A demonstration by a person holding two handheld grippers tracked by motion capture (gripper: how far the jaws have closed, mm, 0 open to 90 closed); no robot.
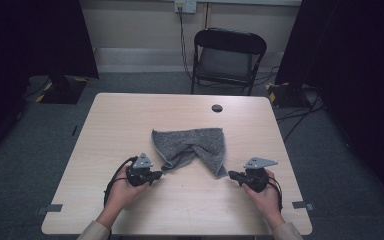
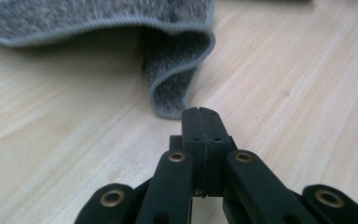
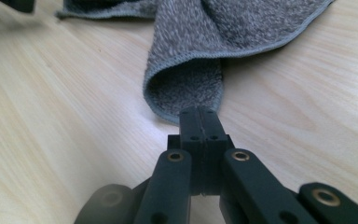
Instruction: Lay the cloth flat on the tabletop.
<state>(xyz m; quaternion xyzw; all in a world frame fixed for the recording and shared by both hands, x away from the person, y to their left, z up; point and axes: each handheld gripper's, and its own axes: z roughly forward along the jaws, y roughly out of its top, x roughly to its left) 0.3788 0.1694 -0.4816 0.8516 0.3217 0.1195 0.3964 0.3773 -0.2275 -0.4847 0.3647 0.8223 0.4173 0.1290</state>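
Between my two claws, on the pale wooden table (image 1: pixel 130 115), lies one grey knitted towel (image 1: pixel 192 142), rumpled, with its two near corners drawn toward me. Left claw (image 1: pixel 157 175): jaws pressed together, tips just at the towel's near-left corner, which curls up off the wood; whether any cloth is caught I cannot tell, since the left gripper view shows the folded hem (image 2: pixel 170 100) ending right at the tips. Right claw (image 1: pixel 231 175): jaws likewise pressed together at the near-right corner (image 3: pixel 184 93); the hem meets the tips, and the contact itself is hidden behind them. Towel underside and fold interior: in shadow. Room: bare tabletop on all sides of the towel, the near edge close behind my hands, a cable hole (image 1: pixel 217 108) toward the far edge, a black folding chair (image 1: pixel 228 57) beyond it.
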